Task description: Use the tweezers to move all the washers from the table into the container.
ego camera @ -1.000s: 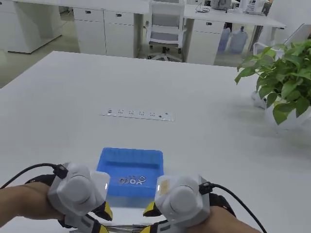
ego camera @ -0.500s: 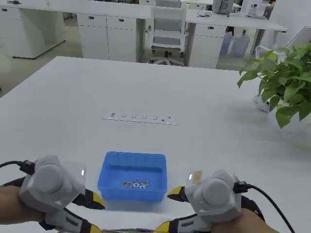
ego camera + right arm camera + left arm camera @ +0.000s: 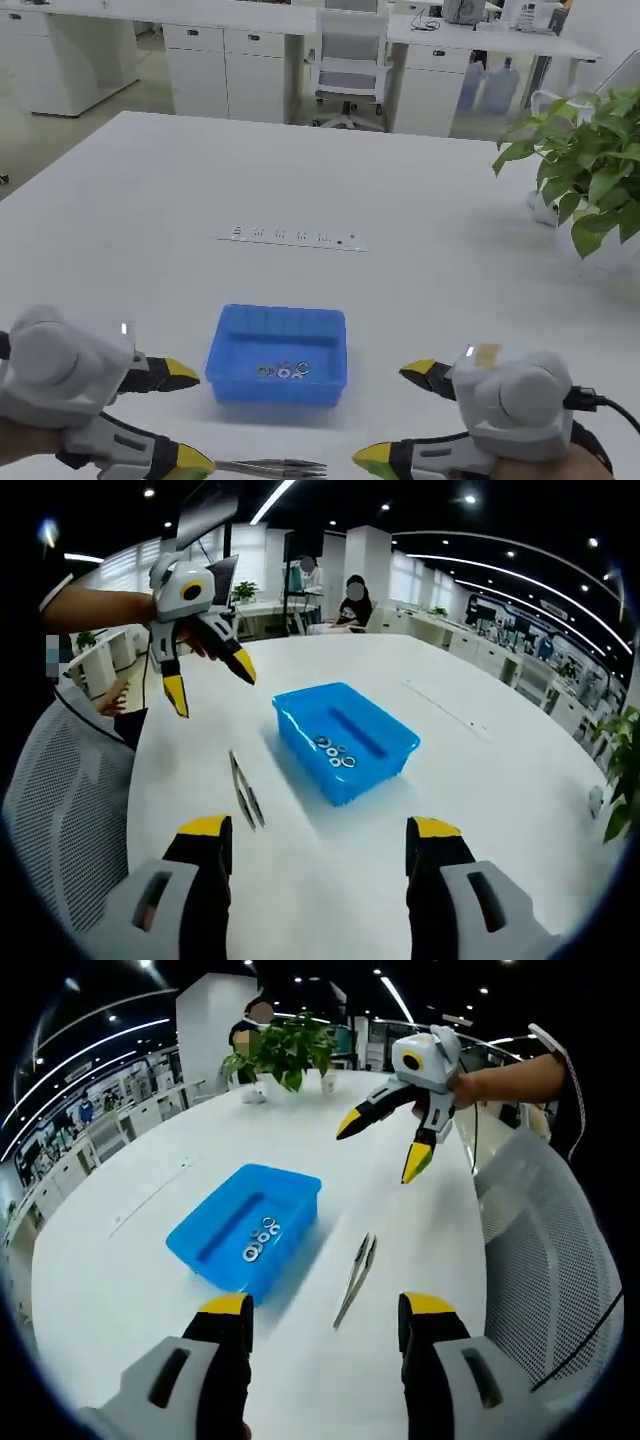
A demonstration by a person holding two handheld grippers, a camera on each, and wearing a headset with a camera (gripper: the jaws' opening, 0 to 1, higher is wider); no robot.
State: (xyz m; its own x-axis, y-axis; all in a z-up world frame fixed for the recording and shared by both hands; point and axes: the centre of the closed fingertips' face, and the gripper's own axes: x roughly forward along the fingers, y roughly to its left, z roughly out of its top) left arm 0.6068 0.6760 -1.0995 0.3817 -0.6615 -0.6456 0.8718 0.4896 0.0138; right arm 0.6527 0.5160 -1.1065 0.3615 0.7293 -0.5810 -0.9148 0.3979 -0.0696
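Near the bench [image 3: 400, 200] edge, tweezers [image 3: 270, 466] lie loose; left gripper [image 3: 197, 418] and right gripper [image 3: 382, 412] fingers [image 3: 178, 372] apart, so a careless grab could knock them off.

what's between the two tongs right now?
The tweezers, lying flat, with the blue container just beyond them; the head view shows it clearly.

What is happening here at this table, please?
A person holds a gripper in each hand above a white table. The left gripper and the right gripper are both open and hold nothing. The tweezers lie on the table between them, untouched. Several washers lie inside the blue container, so the task seems nearly done.
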